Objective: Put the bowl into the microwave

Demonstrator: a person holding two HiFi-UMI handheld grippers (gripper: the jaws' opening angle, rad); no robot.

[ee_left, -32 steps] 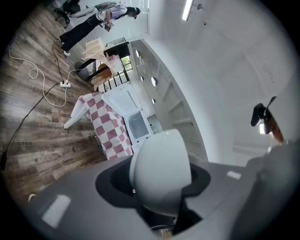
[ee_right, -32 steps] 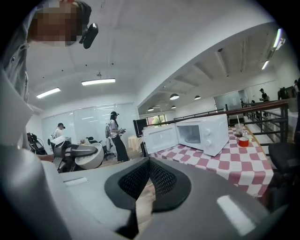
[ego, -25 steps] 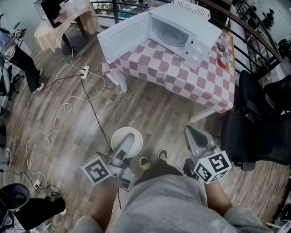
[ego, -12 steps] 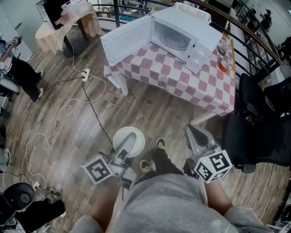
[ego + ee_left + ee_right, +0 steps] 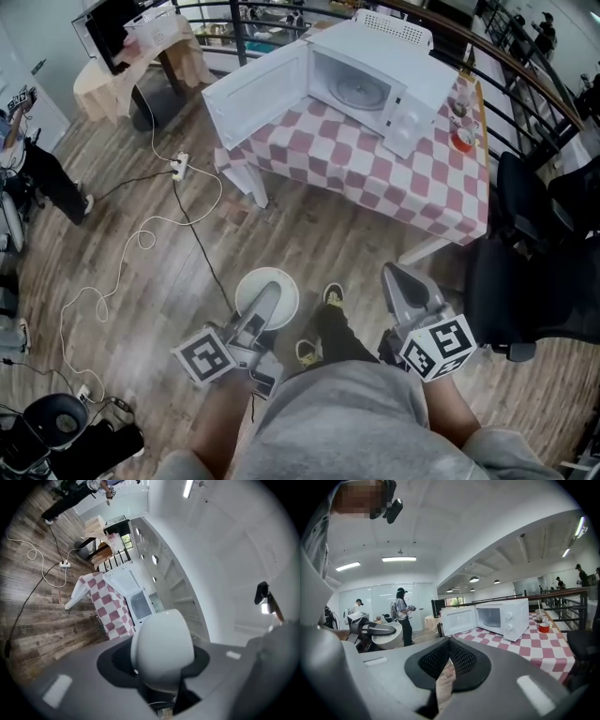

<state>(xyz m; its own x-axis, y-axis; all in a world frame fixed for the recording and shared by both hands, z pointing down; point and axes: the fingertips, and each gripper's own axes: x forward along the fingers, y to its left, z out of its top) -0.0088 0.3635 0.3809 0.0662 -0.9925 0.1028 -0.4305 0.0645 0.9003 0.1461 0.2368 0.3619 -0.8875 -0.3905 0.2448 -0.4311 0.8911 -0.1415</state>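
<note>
Grips the white bowl [image 5: 247,285] by its rim with the left hand-held gripper [image 5: 265,305], one jaw lying across the inside. Has just been closing those jaws a little further, with the bowl pinched between them. Carries the bowl low over the wooden floor [image 5: 309,234], just ahead of the shoes [image 5: 333,294] and well apart from the table [image 5: 375,173].

Holds the right hand-held gripper [image 5: 398,279] clenched on nothing, jaws pressed together, out in front of the right leg and pointing toward the table.

Faces the white microwave [image 5: 375,84], standing on the red-and-white checked cloth with its door [image 5: 255,94] swung wide open to the left and the round glass plate [image 5: 361,91] showing inside. Passes a black chair [image 5: 534,262] on the right, just beside the table's near corner.
</note>
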